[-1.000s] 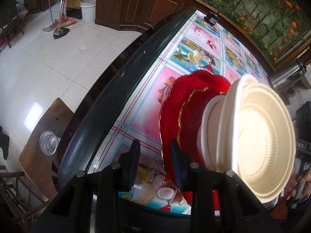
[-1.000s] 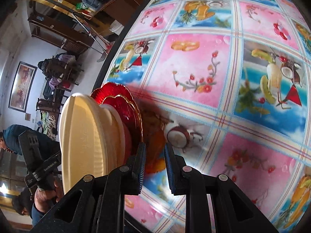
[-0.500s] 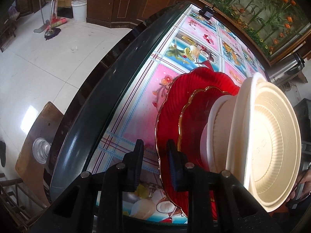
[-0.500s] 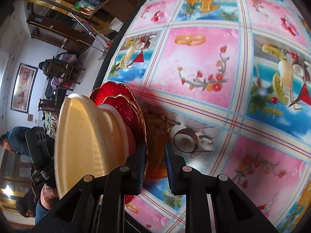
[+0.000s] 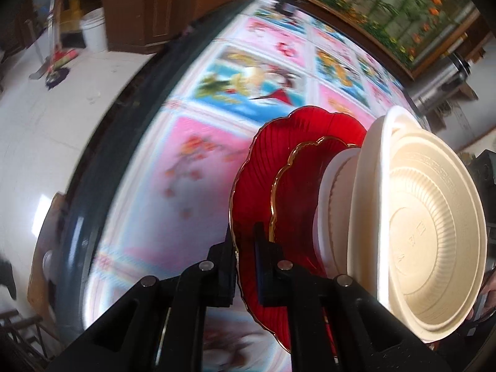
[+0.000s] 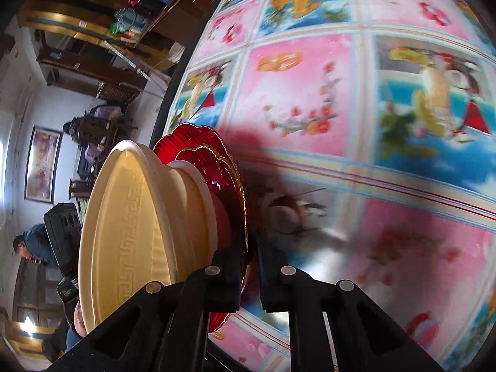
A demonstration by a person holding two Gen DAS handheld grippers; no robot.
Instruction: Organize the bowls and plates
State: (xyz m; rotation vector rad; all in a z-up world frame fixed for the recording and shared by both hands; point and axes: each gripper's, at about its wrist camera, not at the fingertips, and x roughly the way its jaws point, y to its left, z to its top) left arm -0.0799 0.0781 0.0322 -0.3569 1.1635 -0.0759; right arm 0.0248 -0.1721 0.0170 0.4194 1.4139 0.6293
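Observation:
A stack stands near the table's edge: a large red glass plate (image 5: 297, 130), a smaller gold-rimmed red plate (image 5: 297, 186) on it, and cream plastic bowls (image 5: 424, 241) nested on top. My left gripper (image 5: 245, 266) is shut on the rim of the large red plate. My right gripper (image 6: 249, 272) is shut on the opposite rim of the large red plate (image 6: 186, 139), with the cream bowls (image 6: 130, 223) on its left. The table under the stack is blurred.
The round table (image 5: 198, 161) has a pink and blue picture cloth and a dark rim (image 5: 102, 167). A steel flask (image 5: 440, 83) stands beyond the far edge. White tiled floor, a wooden stool (image 5: 43, 248) and a white bucket (image 5: 93, 28) lie left.
Both grippers have closed onto the large red plate's rim from opposite sides. The table now blurs behind the sharp stack, so the stack moves with the grippers.

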